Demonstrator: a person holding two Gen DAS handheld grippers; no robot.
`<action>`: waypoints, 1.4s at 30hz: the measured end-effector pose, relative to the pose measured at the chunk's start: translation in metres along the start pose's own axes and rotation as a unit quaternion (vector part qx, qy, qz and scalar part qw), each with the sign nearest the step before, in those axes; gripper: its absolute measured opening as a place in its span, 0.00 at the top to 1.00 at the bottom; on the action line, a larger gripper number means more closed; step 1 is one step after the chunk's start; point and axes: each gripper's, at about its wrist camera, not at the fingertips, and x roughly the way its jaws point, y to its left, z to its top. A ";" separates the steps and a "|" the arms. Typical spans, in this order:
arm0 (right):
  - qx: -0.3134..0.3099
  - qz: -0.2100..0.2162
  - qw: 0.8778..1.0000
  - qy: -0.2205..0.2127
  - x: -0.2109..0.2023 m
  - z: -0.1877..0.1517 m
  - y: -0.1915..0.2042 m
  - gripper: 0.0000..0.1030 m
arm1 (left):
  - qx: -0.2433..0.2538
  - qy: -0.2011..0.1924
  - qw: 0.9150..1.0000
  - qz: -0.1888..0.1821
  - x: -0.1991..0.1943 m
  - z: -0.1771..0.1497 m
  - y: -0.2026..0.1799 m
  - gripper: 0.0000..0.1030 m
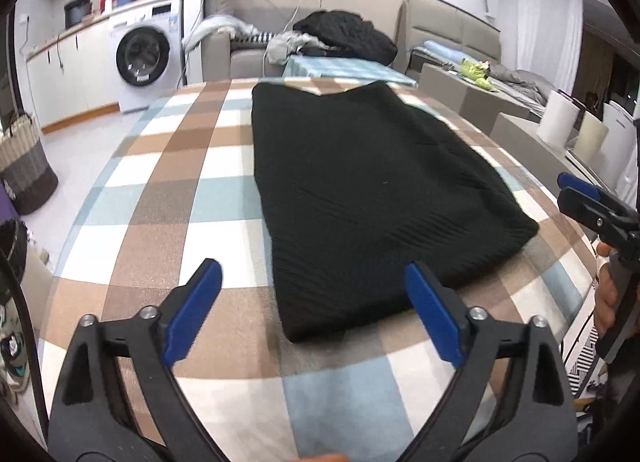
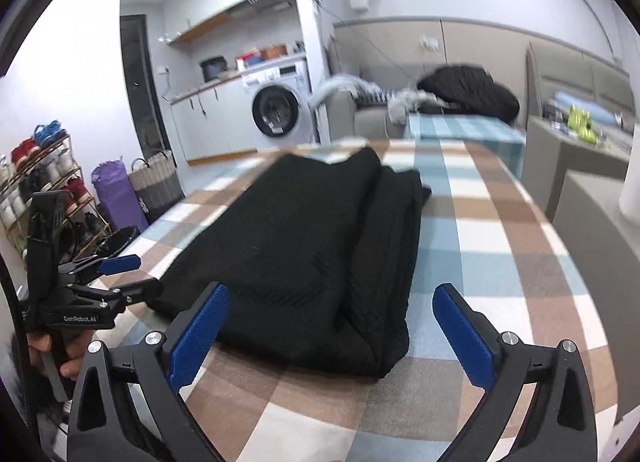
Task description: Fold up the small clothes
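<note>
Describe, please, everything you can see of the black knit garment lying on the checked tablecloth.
The black knit garment is a dark, ribbed-looking textile folded into a long rectangular bundle. It lies flat on the checked tablecloth; in the right wrist view stacked layers show along its right edge. A notch shows at its far end. Nothing grips it: the left hand-held gripper and right hand-held gripper are open, clear of it.

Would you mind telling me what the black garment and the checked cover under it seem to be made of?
Black garment: probably a matte knitted fabric, judging by its fine ribbed lines and thick soft folds. Checked cover: looks like soft woven or fleecy cloth, matte, though blur leaves this uncertain.
</note>
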 end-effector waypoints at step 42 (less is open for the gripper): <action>-0.020 0.043 0.997 -0.056 -0.015 -0.031 0.012 0.00 | 0.017 -0.113 0.993 0.025 -0.037 -0.025 -0.009 0.00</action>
